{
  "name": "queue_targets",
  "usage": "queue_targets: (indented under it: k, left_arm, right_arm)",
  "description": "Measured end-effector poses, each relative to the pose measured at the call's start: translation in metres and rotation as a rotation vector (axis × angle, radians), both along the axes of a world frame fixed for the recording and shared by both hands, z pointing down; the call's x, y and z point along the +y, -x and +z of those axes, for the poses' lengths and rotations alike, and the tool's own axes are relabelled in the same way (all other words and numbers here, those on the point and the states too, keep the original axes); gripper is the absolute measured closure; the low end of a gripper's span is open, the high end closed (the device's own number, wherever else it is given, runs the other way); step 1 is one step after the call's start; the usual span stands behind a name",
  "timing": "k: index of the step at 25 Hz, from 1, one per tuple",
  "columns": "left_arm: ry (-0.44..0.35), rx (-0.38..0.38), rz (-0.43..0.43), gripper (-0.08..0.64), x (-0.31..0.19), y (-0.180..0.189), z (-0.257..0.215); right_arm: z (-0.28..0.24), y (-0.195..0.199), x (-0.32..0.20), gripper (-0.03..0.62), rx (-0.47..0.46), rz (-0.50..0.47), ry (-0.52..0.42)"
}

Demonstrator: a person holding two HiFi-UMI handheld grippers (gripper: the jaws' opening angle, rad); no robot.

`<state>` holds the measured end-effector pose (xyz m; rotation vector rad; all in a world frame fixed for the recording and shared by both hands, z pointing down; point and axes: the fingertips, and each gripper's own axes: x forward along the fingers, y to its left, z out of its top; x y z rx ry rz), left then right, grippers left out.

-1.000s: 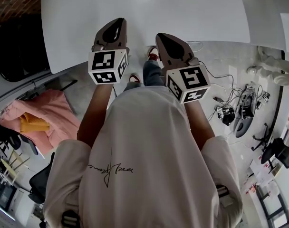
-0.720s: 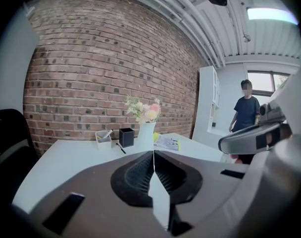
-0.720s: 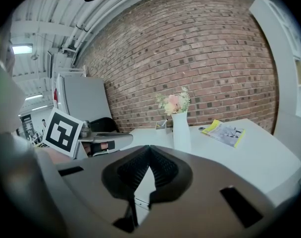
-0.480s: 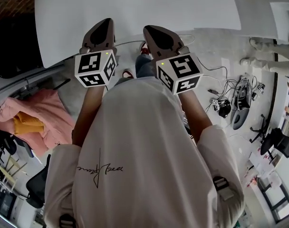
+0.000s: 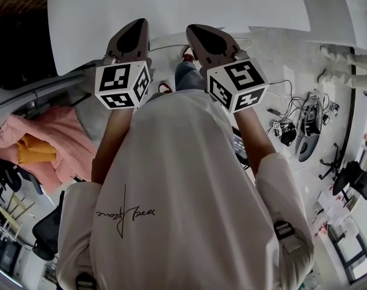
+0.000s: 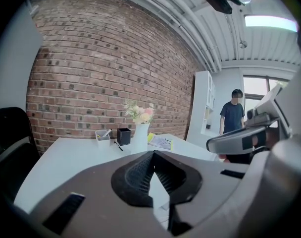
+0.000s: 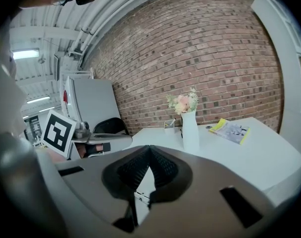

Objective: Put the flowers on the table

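Pale pink and cream flowers (image 6: 139,113) stand in a tall white vase (image 6: 140,135) far back on the white table (image 6: 66,155), ahead of both grippers. The right gripper view shows the same flowers (image 7: 184,102) and vase (image 7: 190,128). In the head view the left gripper (image 5: 133,32) and right gripper (image 5: 203,36) are held side by side over the table's near edge (image 5: 171,5). Both are shut with nothing between their jaws. The vase is outside the head view.
A black pen holder (image 6: 123,136) and a white cup (image 6: 103,137) stand left of the vase; a yellow booklet (image 7: 231,129) lies to its right. A black chair (image 6: 7,143) is at the left. A person (image 6: 233,115) stands at the back right. Cables (image 5: 292,132) lie on the floor.
Both grippers have shifted slightly left in the head view and stayed shut. The vase base that showed at the top edge is out of that view now.
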<state>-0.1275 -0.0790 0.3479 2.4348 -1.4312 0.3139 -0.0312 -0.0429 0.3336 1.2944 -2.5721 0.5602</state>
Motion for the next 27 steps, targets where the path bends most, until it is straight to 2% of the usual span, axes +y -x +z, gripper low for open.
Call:
queue_targets:
  k: [6, 27]
  left_arm:
    - [-0.005, 0.003, 0.016, 0.554, 0.006, 0.003, -0.004]
    - [-0.018, 0.015, 0.069, 0.554, 0.013, 0.006, -0.01]
  right_arm:
    - [-0.002, 0.008, 0.005, 0.568, -0.012, -0.046, 0.004]
    - [-0.008, 0.021, 0.011, 0.568, -0.023, -0.071, 0.015]
